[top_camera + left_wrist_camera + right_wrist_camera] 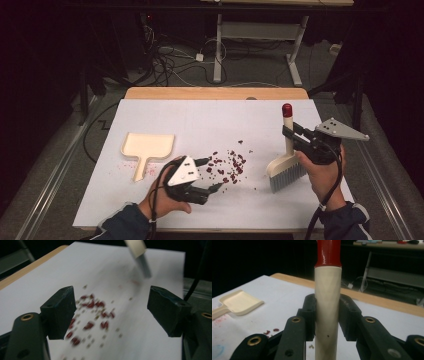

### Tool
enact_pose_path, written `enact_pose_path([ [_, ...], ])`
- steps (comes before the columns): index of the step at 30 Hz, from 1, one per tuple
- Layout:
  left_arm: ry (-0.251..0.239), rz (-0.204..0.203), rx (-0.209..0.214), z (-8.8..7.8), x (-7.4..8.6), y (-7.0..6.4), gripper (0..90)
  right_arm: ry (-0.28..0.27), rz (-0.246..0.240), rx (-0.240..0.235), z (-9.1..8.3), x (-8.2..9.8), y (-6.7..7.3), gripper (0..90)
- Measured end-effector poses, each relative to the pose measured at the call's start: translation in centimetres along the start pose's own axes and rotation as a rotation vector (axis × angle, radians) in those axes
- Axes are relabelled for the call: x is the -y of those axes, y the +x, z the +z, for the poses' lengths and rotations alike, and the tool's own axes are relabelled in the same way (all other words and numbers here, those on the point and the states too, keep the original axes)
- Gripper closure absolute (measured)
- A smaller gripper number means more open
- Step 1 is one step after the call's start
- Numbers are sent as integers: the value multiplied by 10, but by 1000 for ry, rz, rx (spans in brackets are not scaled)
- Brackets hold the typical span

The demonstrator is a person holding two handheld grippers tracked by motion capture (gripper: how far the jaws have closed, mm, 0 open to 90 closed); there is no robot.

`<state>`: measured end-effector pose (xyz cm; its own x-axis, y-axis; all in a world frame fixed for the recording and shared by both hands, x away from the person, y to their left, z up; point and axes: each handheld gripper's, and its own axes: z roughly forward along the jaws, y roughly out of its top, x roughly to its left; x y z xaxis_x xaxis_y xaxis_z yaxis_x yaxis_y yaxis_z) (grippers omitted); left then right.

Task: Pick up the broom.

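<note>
A small brush (286, 161) with a cream handle, a red tip (287, 109) and grey bristles stands upright at the right of the white mat. My right gripper (290, 135) is shut on its handle (327, 312). Dark red crumbs (227, 167) lie scattered mid-mat, also seen as crumbs (92, 315) between my left jaws. My left gripper (212, 175) is open and empty, just left of the crumbs. A cream dustpan (146, 149) lies flat on the mat's left, also the dustpan (238, 302) far left in the right gripper view.
The white mat (165, 117) covers a wooden table whose far edge (215, 93) shows. Faint red smears (150, 171) mark the mat by the dustpan handle. Cables and a desk frame (260, 45) stand on the floor beyond.
</note>
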<state>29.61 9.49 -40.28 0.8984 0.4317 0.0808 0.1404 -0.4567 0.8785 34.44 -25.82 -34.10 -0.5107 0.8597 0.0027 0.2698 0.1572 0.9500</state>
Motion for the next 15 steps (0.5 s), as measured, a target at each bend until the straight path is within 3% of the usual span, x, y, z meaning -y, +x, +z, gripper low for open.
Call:
enact_pose_path([
  [1,-19,5,40,14,-14,-7,227,-6,-9,-3,0,-2,6,699],
  [3,-21,9,55,22,-19,-10,240,-32,-21,-7,0,-3,18,699],
  [4,-20,21,66,30,-24,-14,240,-32,-21,-7,0,-3,18,699],
  [5,-24,31,80,44,-31,-19,242,-36,-40,-20,1,-5,29,699],
  [8,-32,14,93,56,-36,-22,247,-49,-70,-27,3,-5,47,698],
  [9,-44,-10,110,66,-39,-23,254,-57,-77,-27,3,-4,53,698],
  [15,-62,-44,89,81,-40,-23,348,-76,-102,-72,6,-2,79,698],
])
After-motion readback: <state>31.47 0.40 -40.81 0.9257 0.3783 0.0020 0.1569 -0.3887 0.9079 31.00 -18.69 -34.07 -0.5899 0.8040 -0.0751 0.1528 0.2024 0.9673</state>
